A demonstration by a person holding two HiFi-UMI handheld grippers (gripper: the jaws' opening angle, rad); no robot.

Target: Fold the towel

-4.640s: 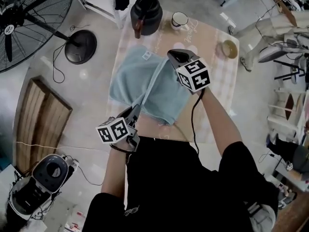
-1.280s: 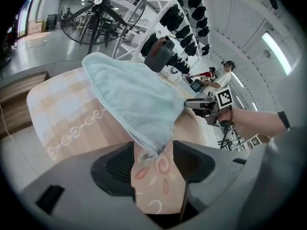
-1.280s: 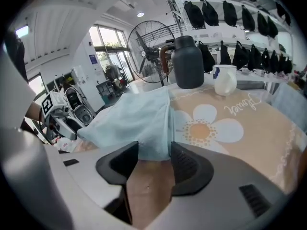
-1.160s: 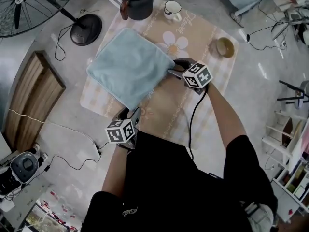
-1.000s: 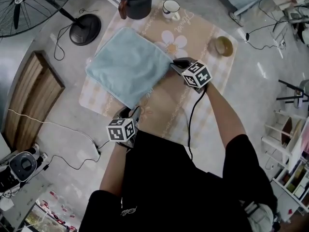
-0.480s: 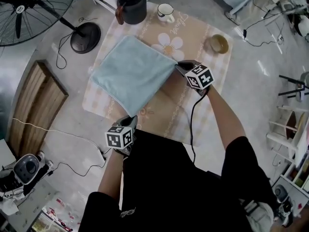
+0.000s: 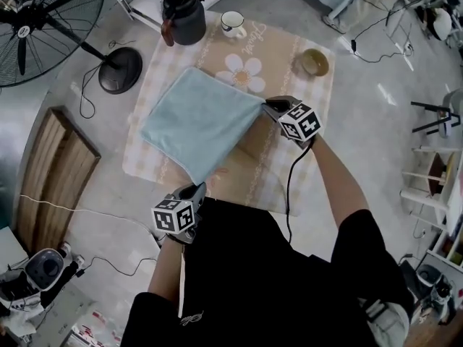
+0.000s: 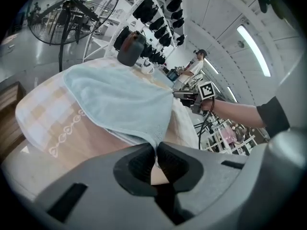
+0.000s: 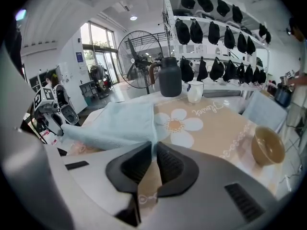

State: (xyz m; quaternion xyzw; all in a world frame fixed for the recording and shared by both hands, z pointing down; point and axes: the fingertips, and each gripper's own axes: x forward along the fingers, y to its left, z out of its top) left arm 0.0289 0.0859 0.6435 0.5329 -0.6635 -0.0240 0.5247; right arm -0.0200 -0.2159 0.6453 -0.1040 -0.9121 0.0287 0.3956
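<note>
Left gripper (image 7: 197, 188) fingers have just closed, pinching the towel's (image 7: 199, 118) near corner. Right gripper (image 7: 269, 105) fingers are clamped together on its right corner. Both corners are raised slightly; the rest of the towel lies spread on the table's (image 7: 289, 56) left half.

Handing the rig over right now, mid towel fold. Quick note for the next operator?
Left gripper: jaws just closed, pinching the near corner of the towel.
Right gripper: shut on the towel's right corner.
Towel: flat on the tablecloth, held edge slightly raised.
Done: both corners gripped.
To do: probably carry that edge over to the far side, lay it down, release.
</note>
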